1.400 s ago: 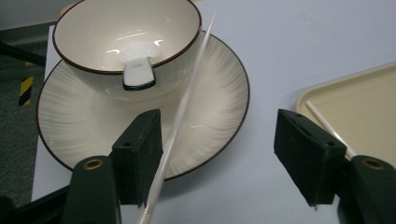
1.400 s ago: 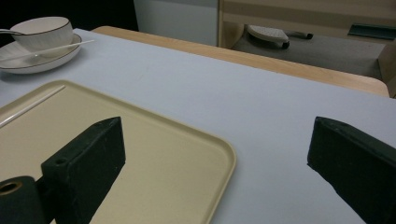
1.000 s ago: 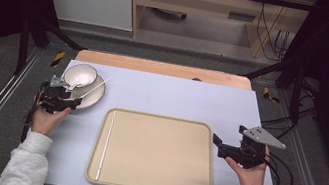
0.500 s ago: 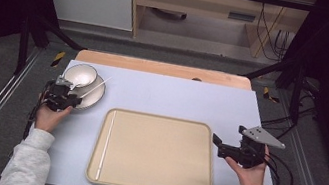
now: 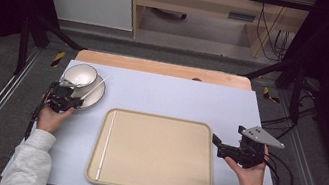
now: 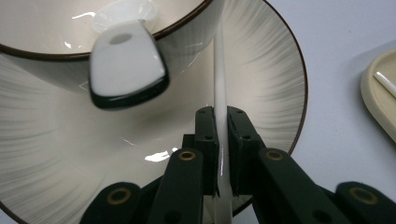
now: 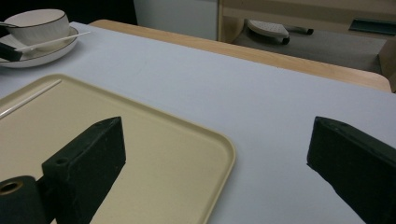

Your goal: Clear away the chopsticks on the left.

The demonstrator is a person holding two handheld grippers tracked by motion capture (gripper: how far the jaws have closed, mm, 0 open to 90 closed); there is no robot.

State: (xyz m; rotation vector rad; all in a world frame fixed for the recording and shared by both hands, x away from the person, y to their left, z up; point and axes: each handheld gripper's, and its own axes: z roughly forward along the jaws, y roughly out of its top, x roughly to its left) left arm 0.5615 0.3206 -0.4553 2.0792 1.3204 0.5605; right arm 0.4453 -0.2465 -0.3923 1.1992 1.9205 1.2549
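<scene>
1. A pale blue-grey worktop (image 5: 167, 95) with a bare wooden strip along its far edge carries a large beige rounded-corner plastic tray (image 5: 154, 154) at the middle of its near edge; one thin white chopstick (image 5: 105, 143) lies inside the tray along its left rim
2. Near the worktop's far left corner sits a cream ribbed ceramic plate with a dark rim (image 5: 93, 96), and on it a matching cream bowl with a dark rim (image 5: 79, 74)
3. The left tool (image 5: 64, 100), held in the person's left hand (image 5: 52, 117), sits at the near edge of the plate, jaws clamped on a second white chopstick (image 5: 93, 89) that slants up across the plate just beside the bowl
4. The left gripper view shows what the high view cannot: the stick (image 6: 220, 93) pinched narrowly between the two jaws, passing close to the bowl's wall (image 6: 187, 37), and a white spoon handle with a dark edge (image 6: 126, 65) leaning over the bowl's rim
5. The right tool (image 5: 224, 147) is held beside the tray's right edge, gripping nothing; in the right gripper view its jaws stand wide, one over the tray's corner (image 7: 196, 140), the other over bare worktop (image 7: 280, 116)
</scene>
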